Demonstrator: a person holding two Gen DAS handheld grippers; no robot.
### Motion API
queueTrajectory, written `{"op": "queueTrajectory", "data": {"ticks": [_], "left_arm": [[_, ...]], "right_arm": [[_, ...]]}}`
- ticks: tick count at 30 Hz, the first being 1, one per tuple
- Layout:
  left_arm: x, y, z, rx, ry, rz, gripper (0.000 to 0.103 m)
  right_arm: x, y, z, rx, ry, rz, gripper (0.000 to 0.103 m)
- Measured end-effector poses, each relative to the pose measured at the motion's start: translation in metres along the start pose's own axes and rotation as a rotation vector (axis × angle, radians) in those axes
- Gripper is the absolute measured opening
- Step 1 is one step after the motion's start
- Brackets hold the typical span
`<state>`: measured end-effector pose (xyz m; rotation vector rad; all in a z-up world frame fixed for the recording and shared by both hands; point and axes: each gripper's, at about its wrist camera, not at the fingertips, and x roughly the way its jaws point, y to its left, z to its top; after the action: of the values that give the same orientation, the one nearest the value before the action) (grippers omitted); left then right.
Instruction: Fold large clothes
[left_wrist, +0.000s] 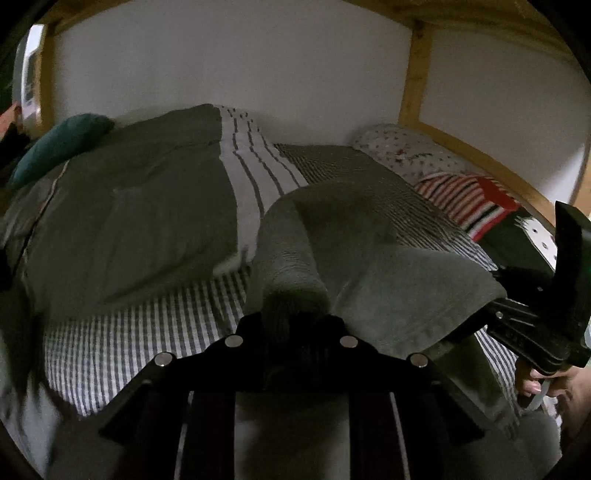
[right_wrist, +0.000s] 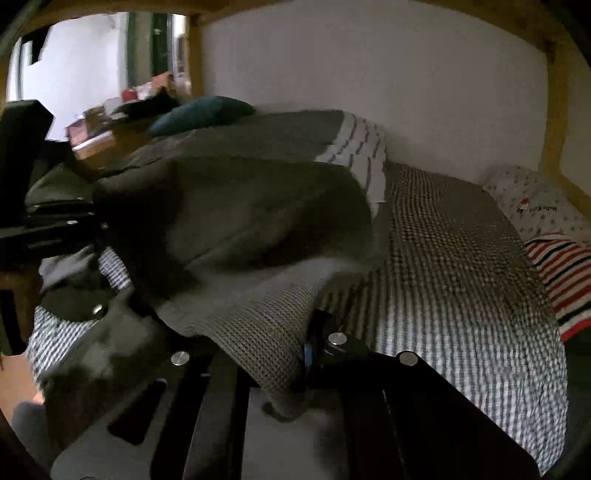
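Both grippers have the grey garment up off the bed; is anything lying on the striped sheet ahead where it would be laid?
Nothing visible on the striped sheet ahead of the grey garment. A folded grey blanket lies left, a red striped cloth right.

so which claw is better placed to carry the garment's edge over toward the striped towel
Left: the left claw grips the garment on the towel's side; the right claw holds the far end.

Home bedroom: wooden bunk frame (left_wrist: 415, 74), striped bedsheet (right_wrist: 461, 314), pillow (left_wrist: 406, 151), teal cushion (left_wrist: 59, 144).
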<state>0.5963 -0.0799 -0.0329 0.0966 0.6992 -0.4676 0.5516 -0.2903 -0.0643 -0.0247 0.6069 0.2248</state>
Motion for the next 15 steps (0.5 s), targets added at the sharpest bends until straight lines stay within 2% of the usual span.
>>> {"op": "queueTrajectory", "data": {"ticks": [5,12,15], "left_arm": [[-0.042,-0.020,-0.087,-0.037,0.042,0.017,0.016],[-0.049,-0.008,-0.182,-0.197,0.179,0.037,0.019],[-0.045,-0.006,-0.211,-0.200,0.234,0.063,0.023]], "right_arm": [[-0.038,0.037,-0.070,-0.003,0.076,0.048,0.007],[-0.049,0.088,-0.147,-0.056,0.221,0.092,0.007],[-0.050,0.100,-0.171,-0.075,0.265,0.068,0.008]]}}
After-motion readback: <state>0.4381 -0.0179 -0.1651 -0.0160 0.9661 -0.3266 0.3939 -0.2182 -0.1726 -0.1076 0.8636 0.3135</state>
